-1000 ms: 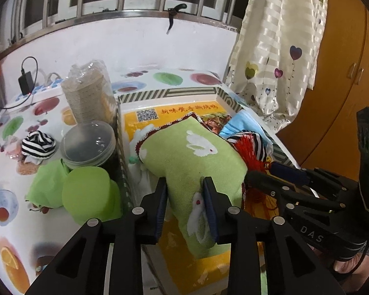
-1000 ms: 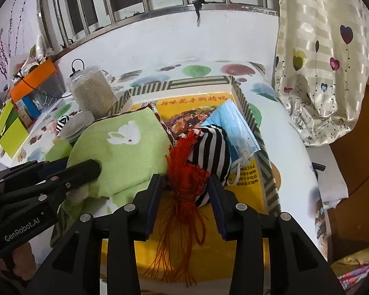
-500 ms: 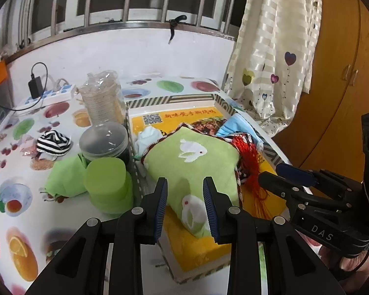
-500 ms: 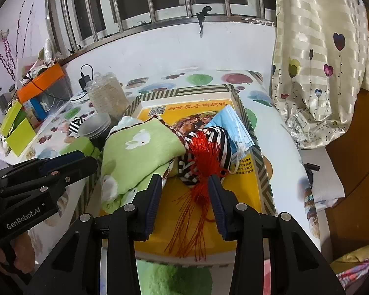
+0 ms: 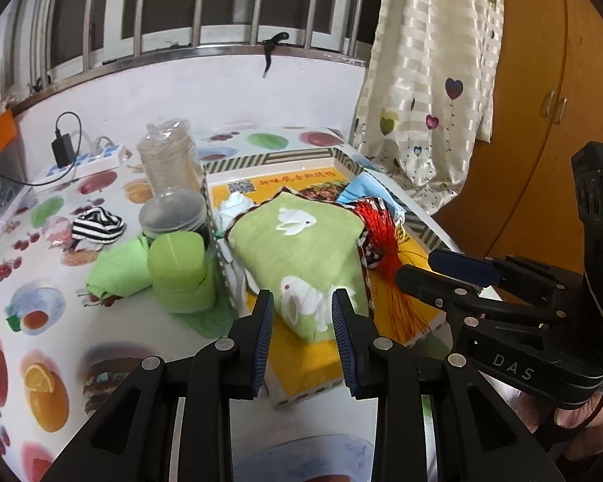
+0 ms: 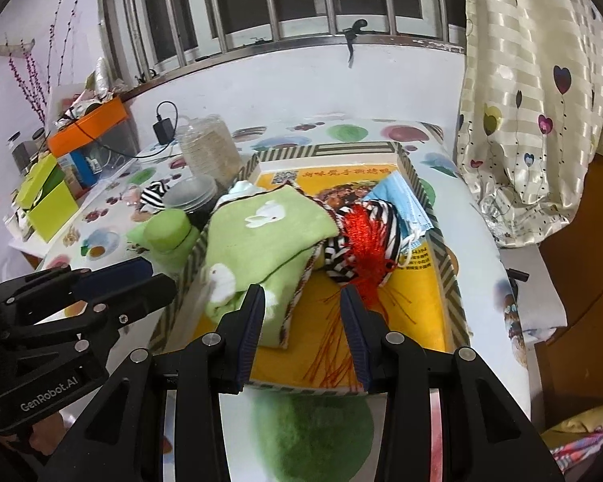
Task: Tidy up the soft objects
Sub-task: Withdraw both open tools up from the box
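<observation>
A green rabbit-print towel (image 5: 297, 253) (image 6: 261, 237) lies folded in the yellow-bottomed tray (image 5: 313, 357) (image 6: 448, 281). Beside it lie a striped cloth (image 6: 343, 265), a red tassel (image 5: 382, 237) (image 6: 366, 237) and a blue face mask (image 6: 402, 201). My left gripper (image 5: 303, 313) is open and empty, just before the towel's near end. My right gripper (image 6: 303, 313) is open and empty, above the tray's near edge. Outside the tray lie a green cloth (image 5: 116, 269) and a second striped cloth (image 5: 96, 225).
A green lidded container (image 5: 179, 273), a dark-lidded jar (image 5: 175, 217) and a clear jar (image 5: 169, 160) stand left of the tray. A power strip (image 5: 80, 164) lies at the back. A curtain (image 5: 426, 80) hangs on the right. An orange box (image 6: 88, 128) sits far left.
Both grippers have drawn back and up from the tray. The left let go of the towel and the right let go of the tassel; both now lie in the tray.
</observation>
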{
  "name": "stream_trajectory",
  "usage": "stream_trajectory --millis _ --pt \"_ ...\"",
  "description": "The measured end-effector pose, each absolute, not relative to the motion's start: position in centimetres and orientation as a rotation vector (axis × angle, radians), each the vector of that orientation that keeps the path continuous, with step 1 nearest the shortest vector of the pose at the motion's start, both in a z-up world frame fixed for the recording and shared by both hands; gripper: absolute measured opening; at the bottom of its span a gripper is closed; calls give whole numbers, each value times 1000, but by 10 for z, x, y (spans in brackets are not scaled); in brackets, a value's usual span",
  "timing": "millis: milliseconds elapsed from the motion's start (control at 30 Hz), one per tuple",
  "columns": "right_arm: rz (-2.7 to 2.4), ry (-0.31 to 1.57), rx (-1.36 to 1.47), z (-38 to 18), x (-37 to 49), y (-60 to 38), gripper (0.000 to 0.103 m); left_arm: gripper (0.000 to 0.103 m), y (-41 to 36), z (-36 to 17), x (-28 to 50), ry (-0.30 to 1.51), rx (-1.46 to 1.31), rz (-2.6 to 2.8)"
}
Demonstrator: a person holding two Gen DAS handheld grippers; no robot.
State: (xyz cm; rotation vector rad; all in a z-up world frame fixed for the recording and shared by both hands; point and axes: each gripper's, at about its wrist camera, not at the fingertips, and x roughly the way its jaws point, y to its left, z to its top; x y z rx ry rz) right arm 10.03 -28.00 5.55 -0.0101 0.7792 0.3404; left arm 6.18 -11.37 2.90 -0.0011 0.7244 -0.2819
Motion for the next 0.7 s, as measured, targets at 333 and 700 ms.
stream_trajectory --millis 333,700 --pt "394 776 -32 58 82 -263 40 28 -98 31 32 711 -20 -298" --pt "433 773 -62 62 72 -239 40 29 -73 32 21 709 -67 -258"
